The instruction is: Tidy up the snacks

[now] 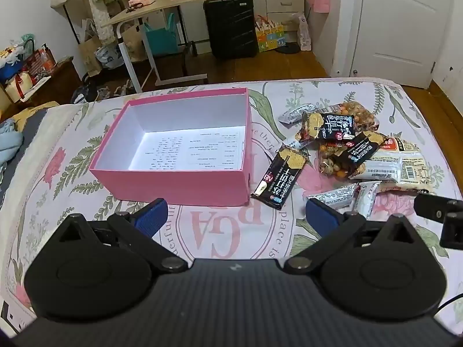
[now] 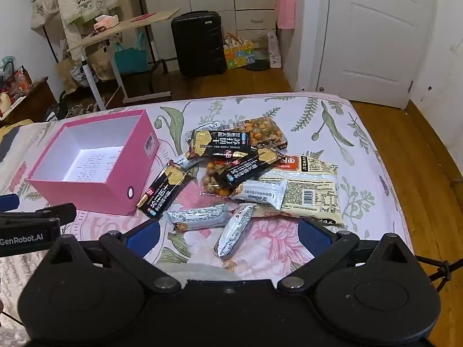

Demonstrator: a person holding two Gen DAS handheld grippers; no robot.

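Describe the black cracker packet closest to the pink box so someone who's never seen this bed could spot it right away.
Find the open pink box on the floral bedspread; the snack pile lies just right of it. The black cracker packet lies at the box's near right corner, its long side close against the box. The two other black packets sit deeper in the pile; this one lies at its edge.

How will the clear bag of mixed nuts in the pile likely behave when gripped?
The nut bag looks soft and lumpy, so it would probably sag and shift. A black cracker pack lies on it and may slide off. The glossy film could be slippery.
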